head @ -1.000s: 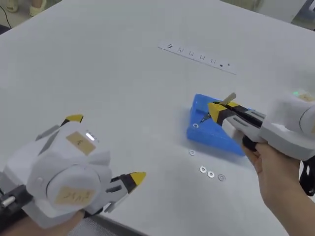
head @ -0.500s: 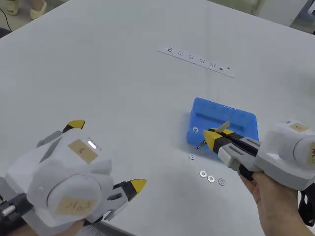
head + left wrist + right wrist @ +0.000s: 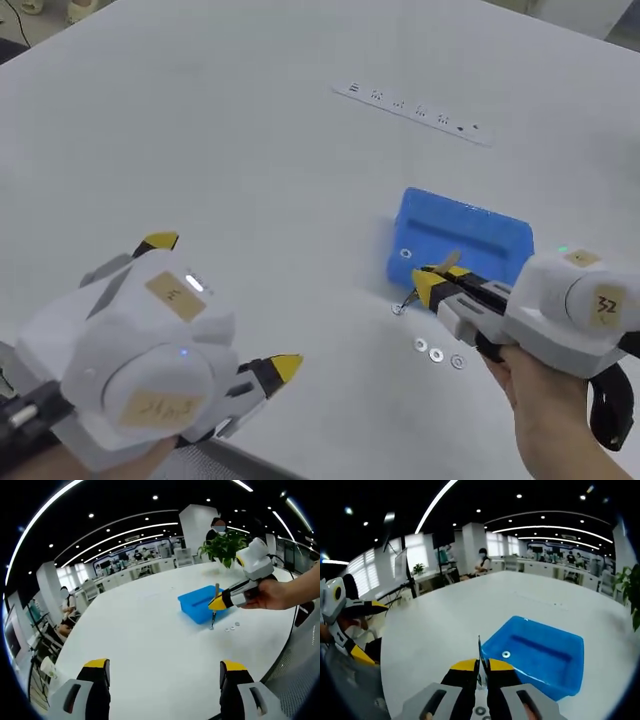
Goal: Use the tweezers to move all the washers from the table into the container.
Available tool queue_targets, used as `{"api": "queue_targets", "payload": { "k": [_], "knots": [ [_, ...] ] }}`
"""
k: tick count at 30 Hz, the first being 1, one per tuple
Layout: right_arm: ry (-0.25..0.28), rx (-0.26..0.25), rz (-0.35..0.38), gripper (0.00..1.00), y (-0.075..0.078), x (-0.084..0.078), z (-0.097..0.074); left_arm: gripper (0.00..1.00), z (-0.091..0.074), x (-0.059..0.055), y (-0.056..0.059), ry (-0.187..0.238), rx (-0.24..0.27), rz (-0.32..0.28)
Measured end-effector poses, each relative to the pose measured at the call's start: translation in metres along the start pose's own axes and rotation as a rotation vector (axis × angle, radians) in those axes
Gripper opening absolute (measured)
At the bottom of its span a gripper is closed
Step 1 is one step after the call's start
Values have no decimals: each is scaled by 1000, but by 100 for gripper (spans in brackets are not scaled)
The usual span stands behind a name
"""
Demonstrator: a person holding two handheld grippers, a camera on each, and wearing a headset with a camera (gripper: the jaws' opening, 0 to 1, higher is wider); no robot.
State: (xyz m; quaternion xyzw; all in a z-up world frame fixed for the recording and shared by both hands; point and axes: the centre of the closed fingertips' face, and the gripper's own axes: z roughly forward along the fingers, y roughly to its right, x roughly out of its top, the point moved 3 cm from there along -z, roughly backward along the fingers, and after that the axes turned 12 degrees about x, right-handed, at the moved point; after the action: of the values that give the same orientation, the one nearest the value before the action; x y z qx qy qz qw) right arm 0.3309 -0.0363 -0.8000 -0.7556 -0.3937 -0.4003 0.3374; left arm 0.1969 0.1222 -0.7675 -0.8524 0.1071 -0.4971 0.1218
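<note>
A: What has changed over the last second?
B: The right gripper (image 3: pixel 428 285) has been carried off the container (image 3: pixel 465 240) toward 7 o'clock. The tweezers (image 3: pixel 408 298) are now tipped down at the lone washer (image 3: pixel 398 309) just off that corner. Contact cannot be confirmed.
A: Jaws?
B: The right ones are clenched on the tweezers. The left gripper (image 3: pixel 222 304) is spread wide with nothing held, and is parked well apart at 8 o'clock.
A: What does it mean for the task?
B: One delivered washer (image 3: pixel 405 254) is seen inside the container, so a drop is judged done and the next pick begun. Four are left on the table (image 3: pixel 250 150): the lone washer plus a row of three washers (image 3: pixel 436 354) at 6 o'clock.
</note>
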Motion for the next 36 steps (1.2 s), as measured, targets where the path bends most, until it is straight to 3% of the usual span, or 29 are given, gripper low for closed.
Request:
{"api": "queue_targets", "payload": {
  "k": [18,29,36],
  "knots": [
    [-20,-9,-49,2,-3,-5,1,93,1,-1,1,-8,-1,6],
    [-79,52,-61,1,-8,-6,-3,93,0,0,-1,0,10,7],
    [-84,63,-71,1,-15,0,-13,93,1,-1,-1,-8,9,4]
  ]
}}
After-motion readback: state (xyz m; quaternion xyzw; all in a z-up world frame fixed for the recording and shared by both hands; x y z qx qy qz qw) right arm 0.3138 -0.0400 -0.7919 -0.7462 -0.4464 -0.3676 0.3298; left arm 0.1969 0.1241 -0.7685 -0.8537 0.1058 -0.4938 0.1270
